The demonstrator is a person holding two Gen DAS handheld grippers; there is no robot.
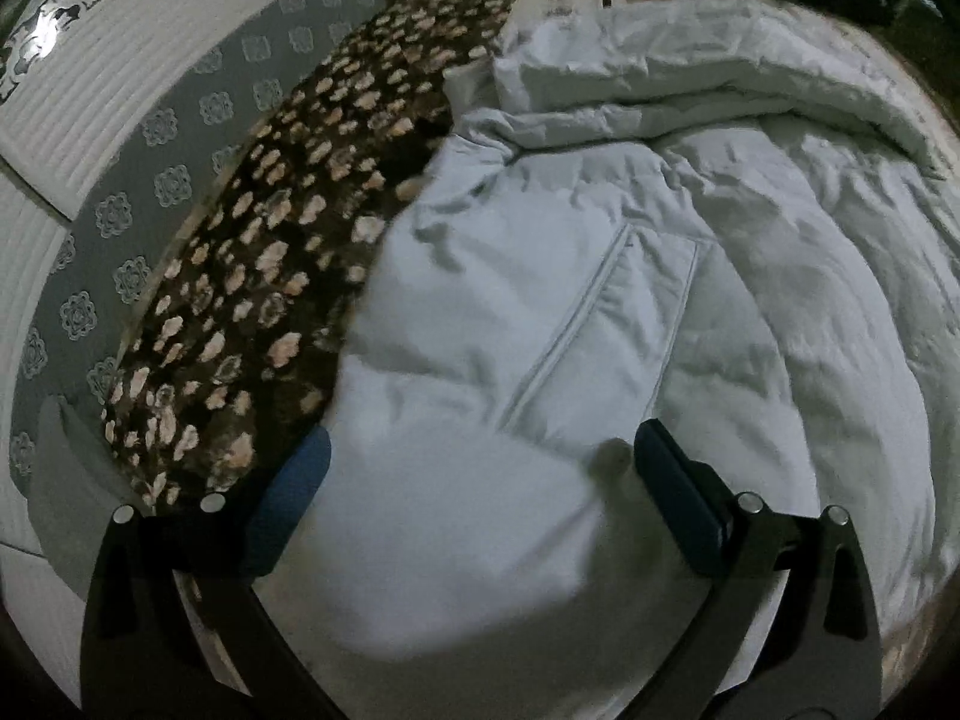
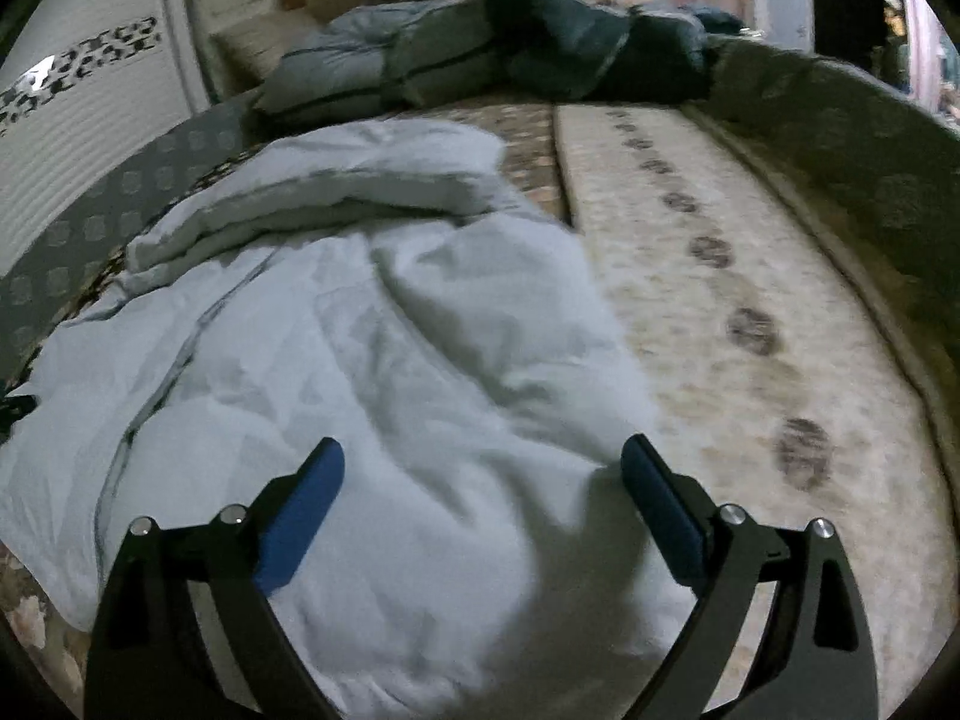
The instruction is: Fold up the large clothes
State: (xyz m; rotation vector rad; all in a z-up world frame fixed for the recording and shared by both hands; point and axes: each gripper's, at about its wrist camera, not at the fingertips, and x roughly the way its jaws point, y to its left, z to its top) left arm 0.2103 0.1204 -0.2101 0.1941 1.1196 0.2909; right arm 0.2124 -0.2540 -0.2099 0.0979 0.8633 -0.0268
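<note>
Both jaws apart over white padded jacket (image 1: 540, 312), gripping nothing: left gripper (image 1: 480, 462), right gripper (image 2: 483, 468). Floral blanket (image 1: 252, 300) left-view only; far dark bedding pile (image 2: 510, 54), cream mattress (image 2: 690, 300) right-view only.

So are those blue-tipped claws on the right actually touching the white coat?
Cannot tell. In the right wrist view the right gripper is open over the white coat, but no contact or gap shows plainly.

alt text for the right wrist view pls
The open right gripper hovers over a rumpled pale blue padded jacket spread on a cream patterned mattress. Dark blue-grey folded bedding lies at the far end.
</note>
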